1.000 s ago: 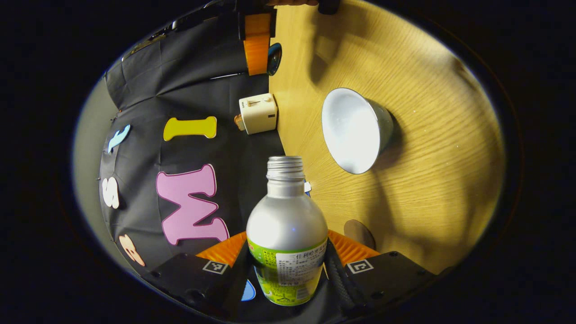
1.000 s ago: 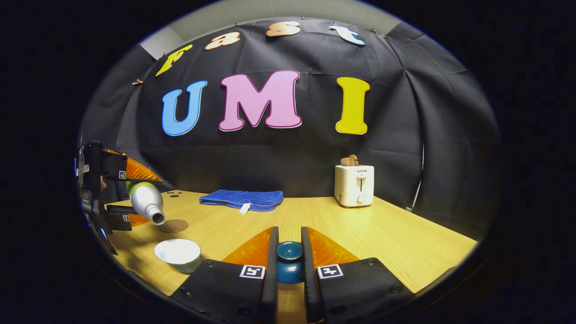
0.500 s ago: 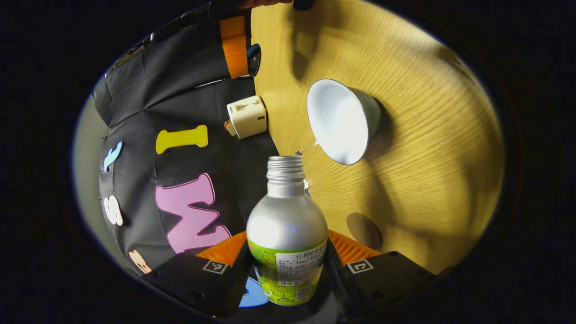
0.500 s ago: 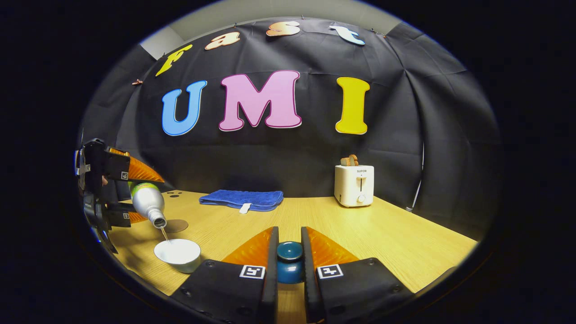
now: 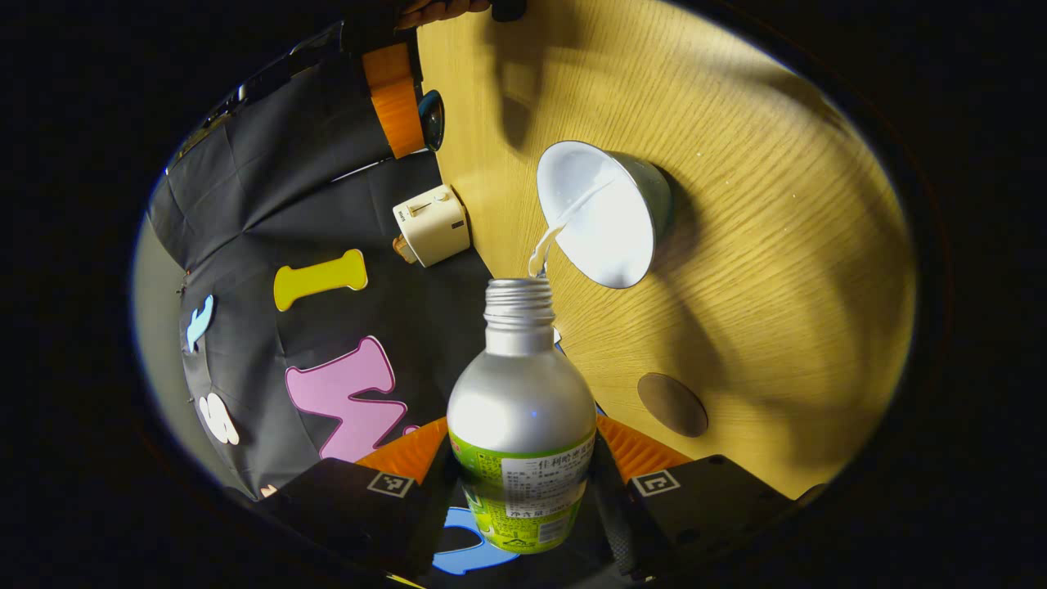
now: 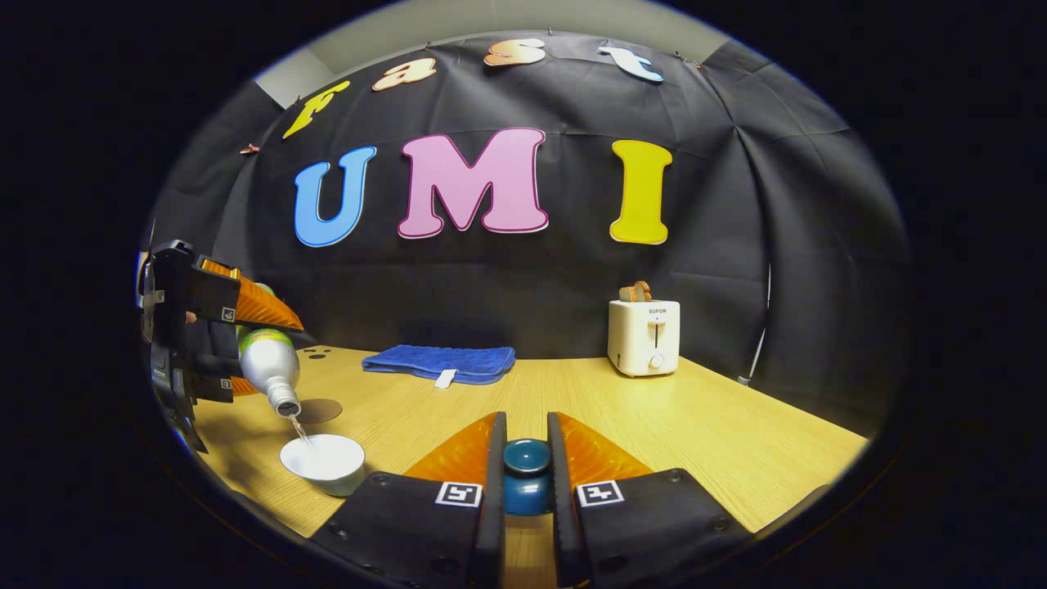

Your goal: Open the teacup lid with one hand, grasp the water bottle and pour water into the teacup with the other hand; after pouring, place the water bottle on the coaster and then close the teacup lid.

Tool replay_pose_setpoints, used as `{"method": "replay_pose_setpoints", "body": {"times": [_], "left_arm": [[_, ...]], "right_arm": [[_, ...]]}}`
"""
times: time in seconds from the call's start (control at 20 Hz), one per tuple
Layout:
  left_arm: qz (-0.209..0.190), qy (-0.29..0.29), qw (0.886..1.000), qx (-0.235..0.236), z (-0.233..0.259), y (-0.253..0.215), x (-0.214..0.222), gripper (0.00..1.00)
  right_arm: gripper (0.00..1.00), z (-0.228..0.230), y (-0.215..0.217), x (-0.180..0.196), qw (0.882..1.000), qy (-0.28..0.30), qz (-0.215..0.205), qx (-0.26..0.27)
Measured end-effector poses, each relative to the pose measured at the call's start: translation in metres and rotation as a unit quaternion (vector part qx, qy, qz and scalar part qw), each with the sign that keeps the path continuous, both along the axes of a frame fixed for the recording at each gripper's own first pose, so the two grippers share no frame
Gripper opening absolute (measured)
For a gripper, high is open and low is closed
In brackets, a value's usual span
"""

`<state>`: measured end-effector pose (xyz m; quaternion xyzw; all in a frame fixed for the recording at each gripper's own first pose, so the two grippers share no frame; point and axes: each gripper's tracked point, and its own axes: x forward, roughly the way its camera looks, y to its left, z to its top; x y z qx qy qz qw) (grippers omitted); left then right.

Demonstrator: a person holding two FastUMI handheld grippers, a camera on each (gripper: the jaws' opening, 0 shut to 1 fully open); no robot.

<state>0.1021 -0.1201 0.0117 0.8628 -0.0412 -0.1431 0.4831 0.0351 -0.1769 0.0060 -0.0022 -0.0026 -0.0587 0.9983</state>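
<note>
The pour was on: over the wooden table (image 6: 654, 425), the left gripper (image 5: 523, 483) had its jaws clamped on the silver water bottle (image 5: 521, 409), tipped mouth-down so a thin stream ran from its neck into the open white teacup (image 5: 601, 217), which sat at about one o'clock from the bottle's mouth in the left gripper view. In the right gripper view the same cup (image 6: 323, 460) stood at about eight o'clock, under the tilted bottle (image 6: 270, 368). The right gripper (image 6: 526, 483) held its jaws clamped on the knob of the dark blue teacup lid (image 6: 526, 470), lifted well clear of the cup. By my call, step two was in hand; next would call for righting the bottle without dribbling, then setting it square on the round brown coaster (image 5: 672, 404), at five o'clock from the cup, before the lid goes back. Writing: the cream toaster (image 6: 644, 337) at the table's far edge carried a short brand word, and the bottle's green-and-white label (image 5: 532, 491) bore small print, too fine to read.
</note>
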Motion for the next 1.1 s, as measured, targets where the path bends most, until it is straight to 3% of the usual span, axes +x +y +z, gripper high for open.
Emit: {"method": "replay_pose_setpoints", "body": {"times": [1.1], "left_arm": [[-0.012, -0.023, 0.998, 0.057, 0.028, -0.004, 0.005, 0.82]], "right_arm": [[0.27, 0.000, 0.000, 0.000, 1.000, 0.000, -0.001, 0.000]]}}
